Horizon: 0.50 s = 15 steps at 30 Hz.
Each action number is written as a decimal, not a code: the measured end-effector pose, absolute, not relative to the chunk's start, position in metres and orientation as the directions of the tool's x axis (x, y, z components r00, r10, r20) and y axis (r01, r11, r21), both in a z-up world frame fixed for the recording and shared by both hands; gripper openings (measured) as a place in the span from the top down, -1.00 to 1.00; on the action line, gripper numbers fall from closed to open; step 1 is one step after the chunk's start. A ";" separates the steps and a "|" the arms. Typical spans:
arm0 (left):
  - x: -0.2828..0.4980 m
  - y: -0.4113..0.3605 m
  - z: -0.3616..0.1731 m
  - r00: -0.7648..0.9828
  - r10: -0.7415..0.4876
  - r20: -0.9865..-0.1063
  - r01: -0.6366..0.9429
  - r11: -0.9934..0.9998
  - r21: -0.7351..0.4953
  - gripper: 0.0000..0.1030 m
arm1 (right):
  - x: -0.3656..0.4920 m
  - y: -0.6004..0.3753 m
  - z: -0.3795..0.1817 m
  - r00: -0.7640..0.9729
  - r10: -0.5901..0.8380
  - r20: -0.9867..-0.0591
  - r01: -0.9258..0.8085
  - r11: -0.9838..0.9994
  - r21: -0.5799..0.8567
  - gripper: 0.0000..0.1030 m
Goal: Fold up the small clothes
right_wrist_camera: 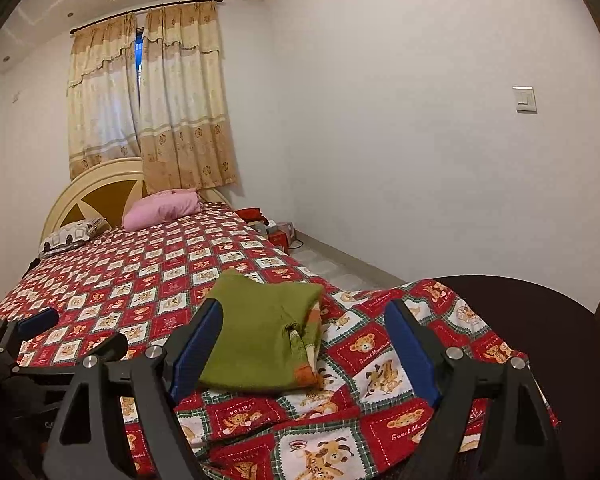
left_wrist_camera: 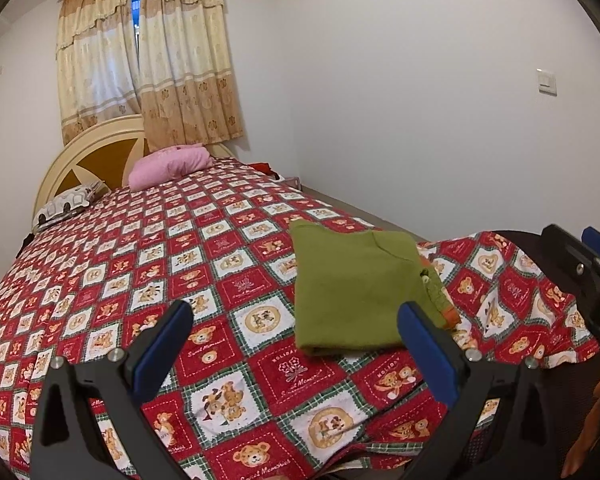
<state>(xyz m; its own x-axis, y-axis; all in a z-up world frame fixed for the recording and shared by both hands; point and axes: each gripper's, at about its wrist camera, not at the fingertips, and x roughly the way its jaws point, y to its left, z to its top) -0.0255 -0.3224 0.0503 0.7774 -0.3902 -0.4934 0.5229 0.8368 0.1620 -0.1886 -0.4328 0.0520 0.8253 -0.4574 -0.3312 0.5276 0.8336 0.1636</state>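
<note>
Both grippers stand wide and hold nothing. From the left wrist view, the left gripper [left_wrist_camera: 296, 328] spreads its black triangular arms and flat blue pads above the bedspread [left_wrist_camera: 140, 280], its right pad just in front of the near right corner of the folded garment, though contact cannot be told. From the right wrist view, the right gripper [right_wrist_camera: 304, 340] is spread just as far, its left pad overlapping the garment's near left edge in the picture, its right pad over bare quilt; whether either pad touches cloth is unclear.

The green garment [right_wrist_camera: 260, 344] is soft, matte knit, folded into a thick, roughly rectangular stack with rounded corners. A printed orange and green layer peeks out along its right side. It lies flat near the foot of the bed [right_wrist_camera: 100, 300], toward the right edge.

The bedspread is a thin quilted cotton in red and white diamonds with teddy bears and green plaid borders, rumpled at the foot edge. A puffy pink pillow [right_wrist_camera: 160, 210] and a patterned white one [right_wrist_camera: 72, 236] rest at the head end, against a rounded cream headboard [right_wrist_camera: 96, 188].
</note>
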 end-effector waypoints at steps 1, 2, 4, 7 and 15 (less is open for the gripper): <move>-0.026 -0.322 0.050 0.778 -0.389 -0.494 0.522 0.837 0.163 -1.00 | -0.189 -0.433 0.052 0.825 -0.457 -0.332 0.528 0.833 0.164 -0.62; -0.025 -0.322 0.050 0.777 -0.390 -0.494 0.523 0.837 0.162 -1.00 | -0.188 -0.433 0.052 0.825 -0.457 -0.332 0.528 0.834 0.163 -0.62; -0.025 -0.322 0.050 0.776 -0.392 -0.494 0.525 0.836 0.161 -1.00 | -0.188 -0.434 0.051 0.824 -0.458 -0.333 0.528 0.833 0.163 -0.62; -0.025 -0.322 0.049 0.776 -0.388 -0.497 0.522 0.837 0.163 -1.00 | -0.188 -0.433 0.051 0.824 -0.457 -0.335 0.529 0.833 0.163 -0.62; -0.025 -0.322 0.048 0.776 -0.387 -0.498 0.523 0.836 0.164 -1.00 | -0.188 -0.432 0.050 0.822 -0.461 -0.335 0.533 0.830 0.165 -0.62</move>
<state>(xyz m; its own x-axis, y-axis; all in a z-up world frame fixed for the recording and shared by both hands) -0.0248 -0.3220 0.0481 0.7760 -0.3874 -0.4978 0.5229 0.8364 0.1642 -0.1884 -0.4319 0.0503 0.8216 -0.4615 -0.3348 0.5332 0.8298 0.1645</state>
